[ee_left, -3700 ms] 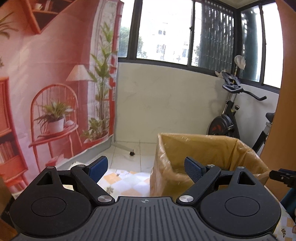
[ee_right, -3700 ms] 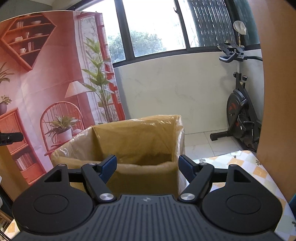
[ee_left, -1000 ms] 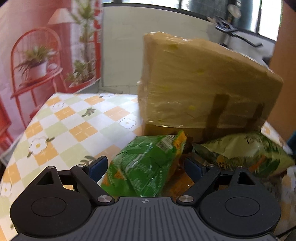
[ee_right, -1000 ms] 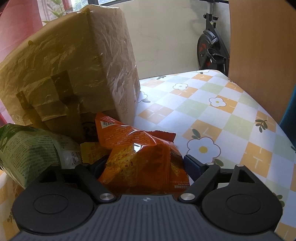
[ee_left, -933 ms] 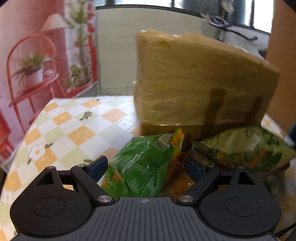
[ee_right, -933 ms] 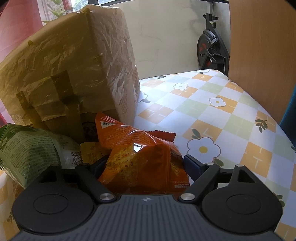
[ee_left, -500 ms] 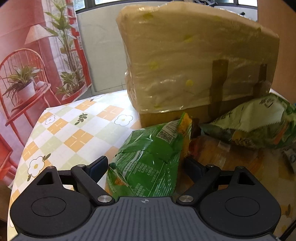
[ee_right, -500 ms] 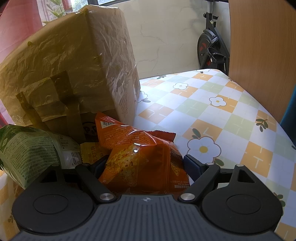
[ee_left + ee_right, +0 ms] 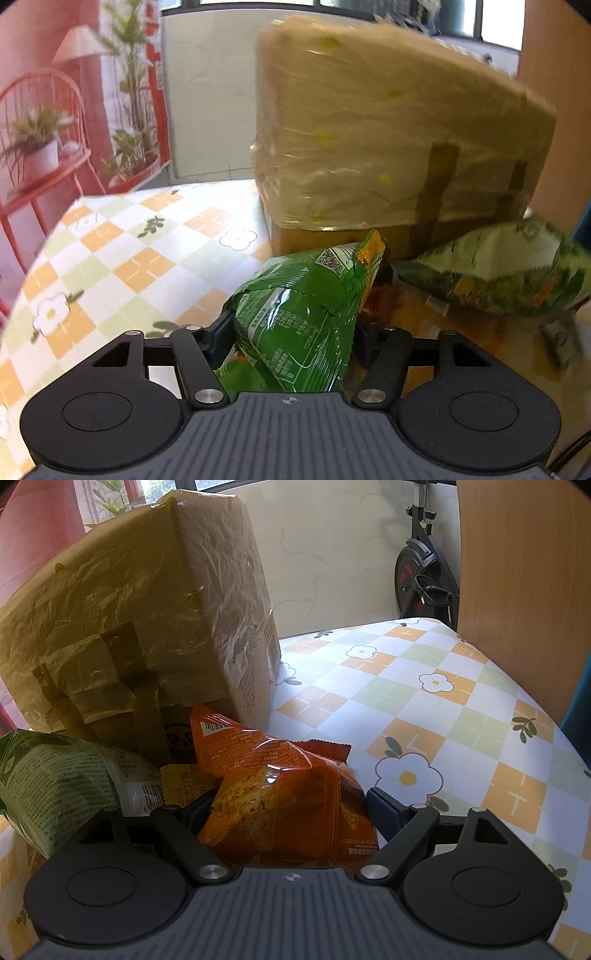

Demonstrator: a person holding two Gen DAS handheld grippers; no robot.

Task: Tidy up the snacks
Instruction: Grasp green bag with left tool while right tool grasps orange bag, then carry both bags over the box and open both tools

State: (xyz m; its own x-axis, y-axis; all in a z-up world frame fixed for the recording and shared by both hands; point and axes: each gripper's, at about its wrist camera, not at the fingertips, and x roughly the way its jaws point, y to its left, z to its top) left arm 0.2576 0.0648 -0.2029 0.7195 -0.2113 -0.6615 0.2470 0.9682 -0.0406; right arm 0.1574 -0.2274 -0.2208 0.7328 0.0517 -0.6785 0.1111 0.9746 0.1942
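Left gripper [image 9: 291,332]: jaws have just been closing around the green snack bag [image 9: 299,317], which sits between them on the table [image 9: 122,266], just in front of the plastic-wrapped cardboard box [image 9: 388,155]. Pads look to be touching the bag's sides, so it reads as a grasp, though the right pad is mostly hidden behind the bag. A pale green bag [image 9: 498,273] lies to the right, also by the box.

Right gripper [image 9: 291,808]: jaws wide and released, straddling the orange snack bag [image 9: 280,794]; a gap shows at the right pad [image 9: 384,812], so no squeeze yet. A small yellow packet [image 9: 181,779] lies beside it.

Risks, judged: the green bag is puffy and slick, so a pinch on an air-filled part could let it slip or pop out on lifting. The box stands tall and close, so raising either bag toward its top could snag the loose plastic wrap or nudge the box. The orange bag overlaps its neighbours, which may drag along.
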